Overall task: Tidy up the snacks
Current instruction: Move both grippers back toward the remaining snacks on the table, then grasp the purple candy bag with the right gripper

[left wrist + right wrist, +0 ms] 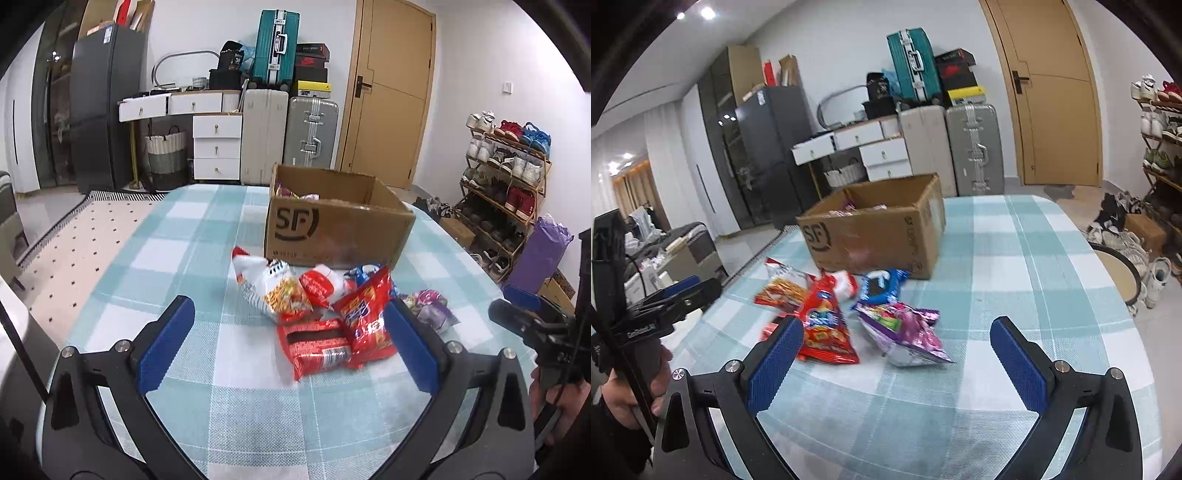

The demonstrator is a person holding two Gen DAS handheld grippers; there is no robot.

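A teal-and-white checked tablecloth (184,229) is seen; a brown cardboard box (343,236) is marked with black letters; red packets (317,343), a purple bag (908,332) and blue gripper pads (166,343) are shown.

Left gripper (291,339): jaws spread wide, nothing between the pads, angled downward. Right gripper (897,363): the same, jaws wide, empty. One hand (631,387) gripping each handle.

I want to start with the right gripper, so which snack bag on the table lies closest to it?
The purple bag, the only purple one, lies just ahead of the open right gripper.
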